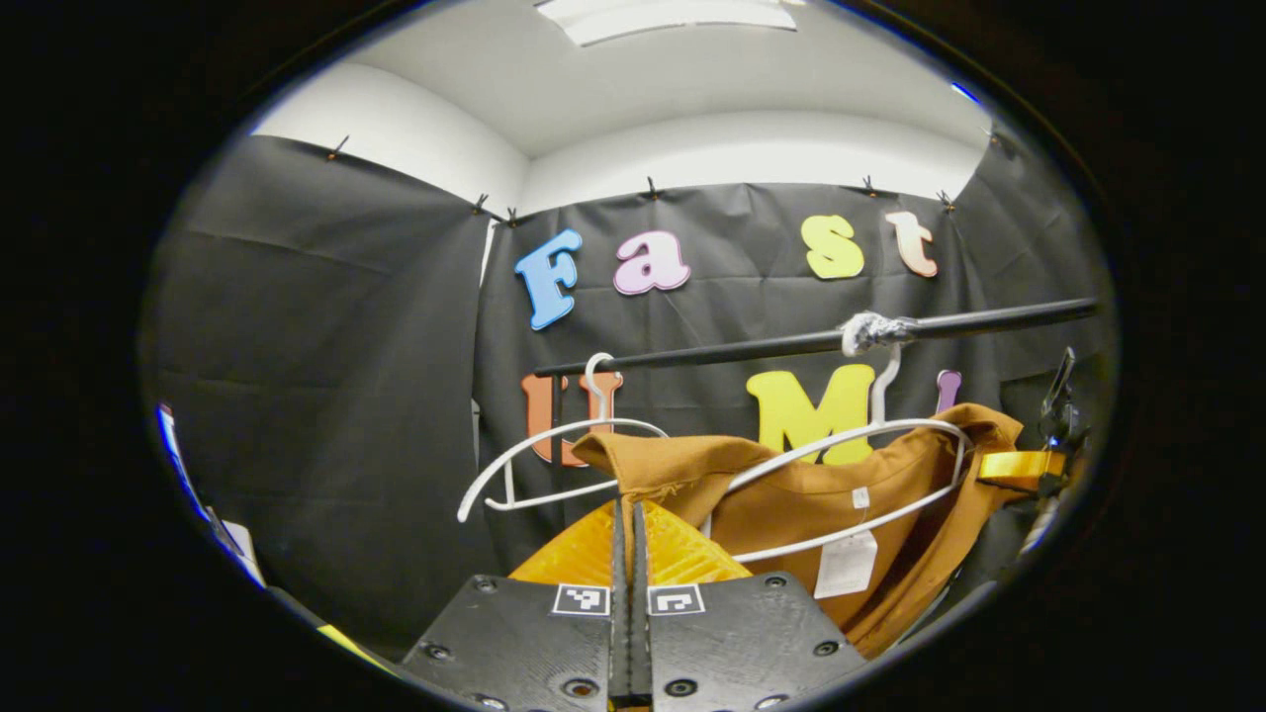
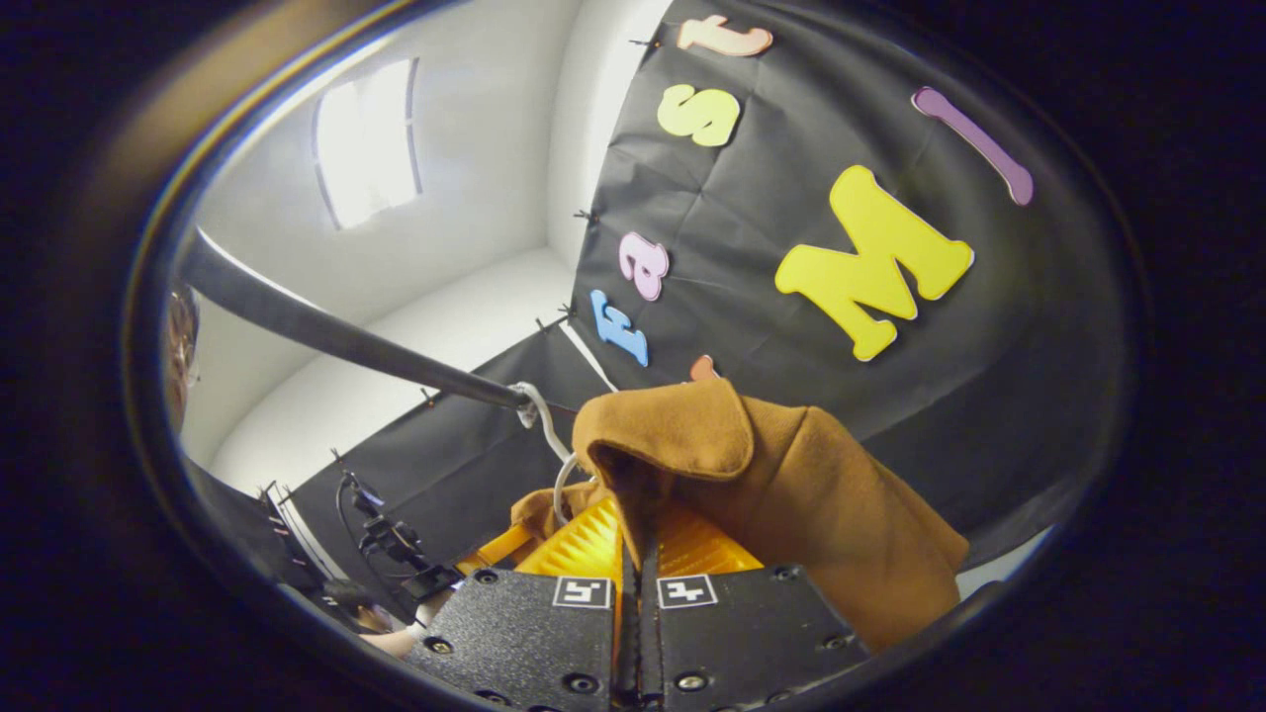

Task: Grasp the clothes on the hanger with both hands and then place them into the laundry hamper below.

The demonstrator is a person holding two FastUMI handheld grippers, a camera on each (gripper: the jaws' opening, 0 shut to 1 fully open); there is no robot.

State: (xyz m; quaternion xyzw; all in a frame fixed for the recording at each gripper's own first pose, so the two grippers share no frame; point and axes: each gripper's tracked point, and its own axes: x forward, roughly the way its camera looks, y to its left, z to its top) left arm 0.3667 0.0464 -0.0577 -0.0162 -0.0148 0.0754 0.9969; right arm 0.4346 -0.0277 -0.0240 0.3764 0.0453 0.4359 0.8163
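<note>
A brown garment [image 1: 841, 494] hangs on a white hanger [image 1: 870, 435] from the black rod [image 1: 791, 343]. In the left gripper view my left gripper [image 1: 630, 514] is shut on the garment's left shoulder, with the cloth pinched between its yellow fingers [image 1: 682, 554]. At the far right of that view the right gripper [image 1: 1029, 465] holds the garment's other shoulder. In the right gripper view my right gripper [image 2: 638, 539] is shut on a fold of the brown garment [image 2: 791, 475], just below the rod [image 2: 346, 341] and the hanger hook [image 2: 539, 410].
An empty white hanger [image 1: 534, 465] hangs on the rod to the left of the garment. White tags [image 1: 846, 564] dangle inside the garment. The other gripper's black body and cables [image 2: 396, 549] show low on the left in the right gripper view. Black cloth walls the booth close behind.
</note>
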